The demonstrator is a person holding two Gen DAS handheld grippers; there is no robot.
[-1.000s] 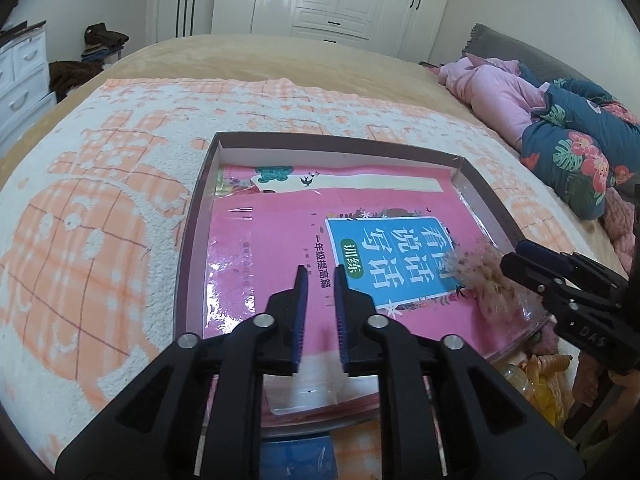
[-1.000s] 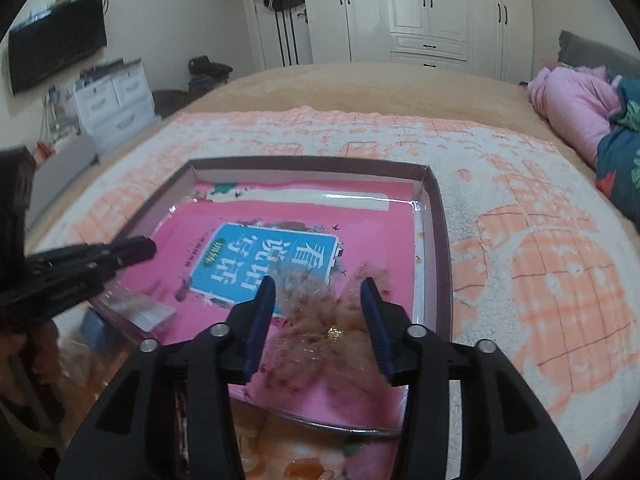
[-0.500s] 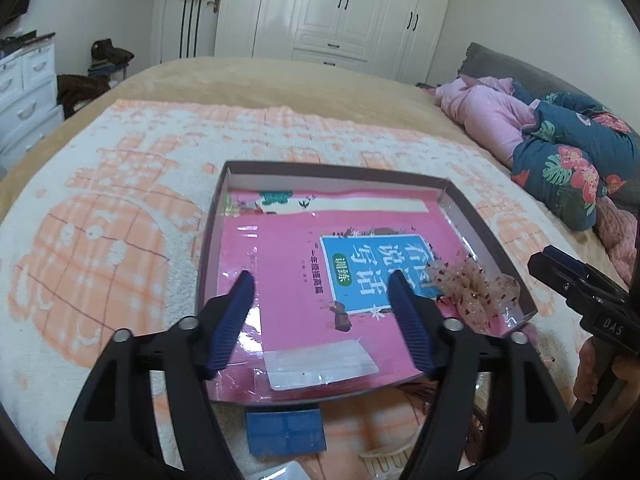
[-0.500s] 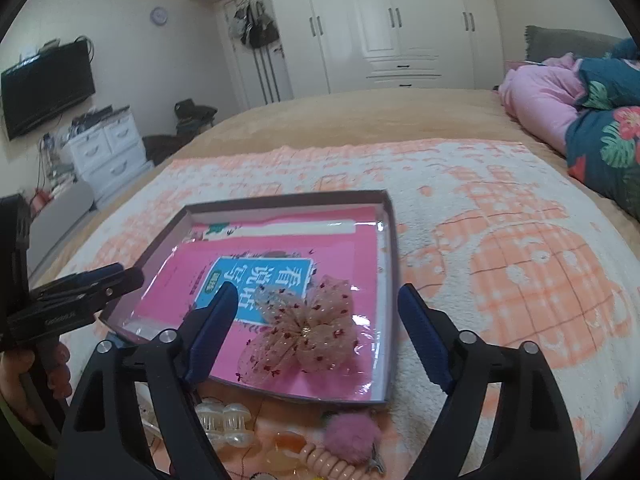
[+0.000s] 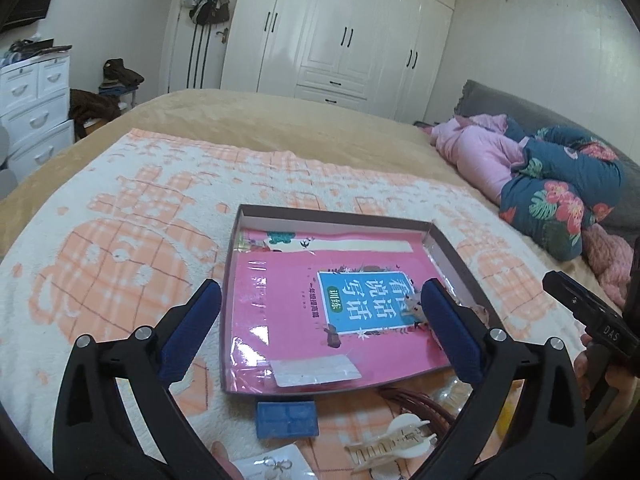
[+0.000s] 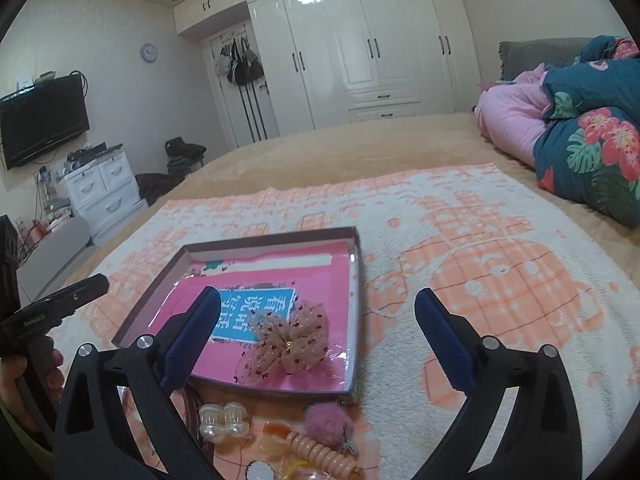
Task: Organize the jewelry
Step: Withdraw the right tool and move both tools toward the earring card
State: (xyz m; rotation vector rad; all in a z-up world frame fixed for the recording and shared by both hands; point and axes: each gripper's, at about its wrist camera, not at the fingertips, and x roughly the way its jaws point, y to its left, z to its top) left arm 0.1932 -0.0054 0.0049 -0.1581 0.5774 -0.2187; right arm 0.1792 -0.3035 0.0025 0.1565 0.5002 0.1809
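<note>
Jaws spread wide on both: we are holding the left gripper (image 5: 320, 320) and right gripper (image 6: 318, 326) empty above the bed. The sheer pink bow hair clip with red specks (image 6: 288, 340) is lying flat in the shallow brown-rimmed cardboard tray (image 6: 148, 300), near its right wall, wings running across. Under it, the glossy pink workbook (image 5: 280, 304) is showing a blue label with Chinese characters.

White wardrobe (image 5: 344, 36), wall-mounted television (image 6: 42, 120), bed (image 5: 280, 120).
</note>
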